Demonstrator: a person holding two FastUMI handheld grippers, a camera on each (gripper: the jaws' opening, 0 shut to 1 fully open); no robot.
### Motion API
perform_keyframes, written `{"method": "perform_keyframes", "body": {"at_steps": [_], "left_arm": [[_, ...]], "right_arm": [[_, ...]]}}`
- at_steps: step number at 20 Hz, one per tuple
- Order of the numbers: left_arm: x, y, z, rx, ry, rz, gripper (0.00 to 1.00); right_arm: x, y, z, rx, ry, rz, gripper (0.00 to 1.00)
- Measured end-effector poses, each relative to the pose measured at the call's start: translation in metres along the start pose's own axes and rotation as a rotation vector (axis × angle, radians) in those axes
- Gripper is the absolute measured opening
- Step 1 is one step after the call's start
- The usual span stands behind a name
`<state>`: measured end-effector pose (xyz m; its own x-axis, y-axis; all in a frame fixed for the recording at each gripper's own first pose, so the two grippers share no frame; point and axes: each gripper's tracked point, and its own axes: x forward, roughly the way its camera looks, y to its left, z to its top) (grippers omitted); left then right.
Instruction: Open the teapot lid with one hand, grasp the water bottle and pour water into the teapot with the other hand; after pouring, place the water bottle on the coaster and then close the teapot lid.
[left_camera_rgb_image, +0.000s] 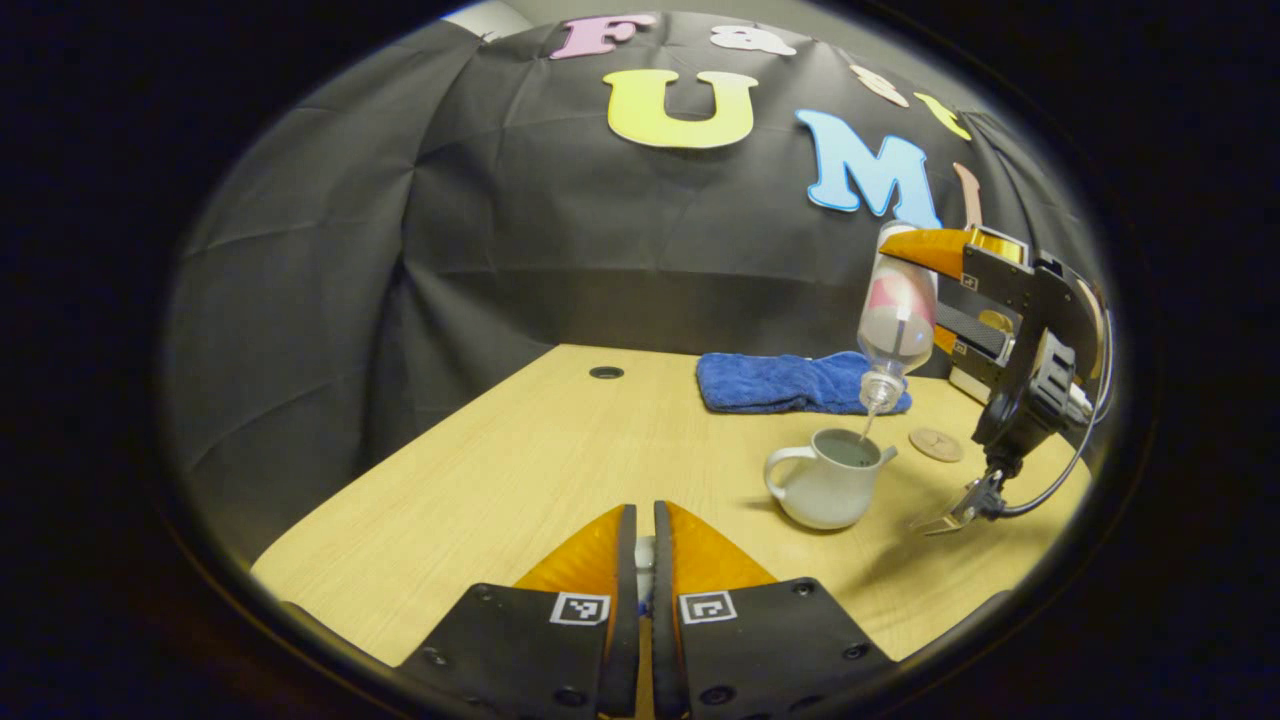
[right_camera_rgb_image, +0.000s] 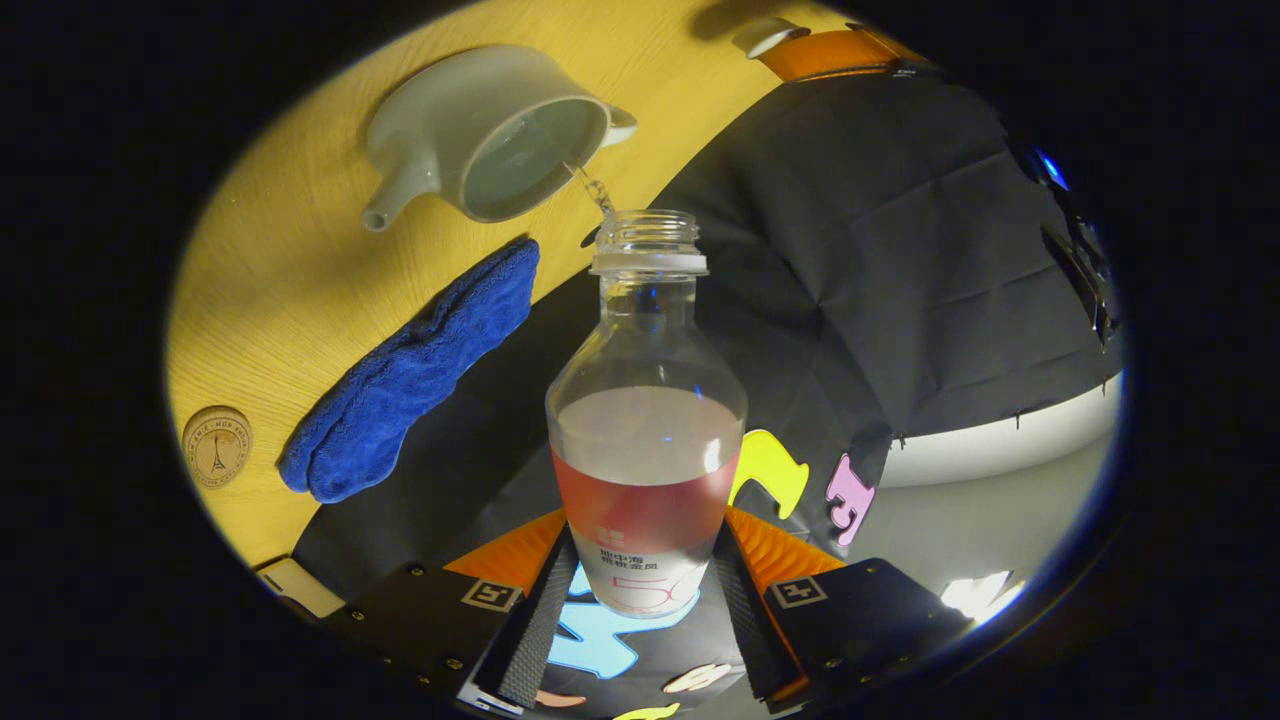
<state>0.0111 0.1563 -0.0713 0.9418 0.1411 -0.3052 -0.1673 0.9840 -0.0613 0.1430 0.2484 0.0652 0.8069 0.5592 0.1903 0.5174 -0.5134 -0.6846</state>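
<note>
A white teapot (left_camera_rgb_image: 825, 485) stands on the wooden table (left_camera_rgb_image: 520, 470) with its top uncovered and water inside. Over it my right gripper (left_camera_rgb_image: 930, 295) is shut on a clear water bottle (left_camera_rgb_image: 897, 320), tipped neck-down. A thin stream of water (left_camera_rgb_image: 868, 425) falls into the pot. In the right gripper view the bottle (right_camera_rgb_image: 645, 430) sits between my right gripper's (right_camera_rgb_image: 640, 590) fingers, and water (right_camera_rgb_image: 592, 187) runs into the teapot (right_camera_rgb_image: 500, 140). My left gripper (left_camera_rgb_image: 645, 520) is low over the table to the teapot's left, shut on the white teapot lid (left_camera_rgb_image: 645, 560). The lid (right_camera_rgb_image: 765, 35) also appears at the left gripper (right_camera_rgb_image: 830, 50).
A round wooden coaster (left_camera_rgb_image: 936, 444) lies just right of the teapot, under the right gripper. A folded blue towel (left_camera_rgb_image: 790, 382) lies behind the teapot near the wall. A small round hole (left_camera_rgb_image: 606, 372) is in the tabletop at the back. The coaster (right_camera_rgb_image: 216, 446) and towel (right_camera_rgb_image: 410, 380) lie side by side.
</note>
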Motion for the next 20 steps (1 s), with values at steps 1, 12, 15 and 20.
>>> {"method": "perform_keyframes", "body": {"at_steps": [1,12,15,20], "left_arm": [[0.000,0.000,-0.001,0.000,0.000,0.000,0.14],[0.001,0.000,-0.003,-0.010,0.001,0.002,0.14],[0.001,0.001,-0.003,-0.014,-0.003,0.004,0.14],[-0.003,0.000,0.003,-0.030,-0.018,0.005,0.14]], "right_arm": [[0.001,0.001,0.003,-0.012,-0.007,-0.005,0.75],[-0.001,-0.001,0.011,-0.048,-0.034,-0.008,0.75],[-0.002,0.014,0.007,0.064,-0.011,0.076,0.72],[-0.011,0.059,-0.010,0.405,0.075,0.265,0.76]]}}
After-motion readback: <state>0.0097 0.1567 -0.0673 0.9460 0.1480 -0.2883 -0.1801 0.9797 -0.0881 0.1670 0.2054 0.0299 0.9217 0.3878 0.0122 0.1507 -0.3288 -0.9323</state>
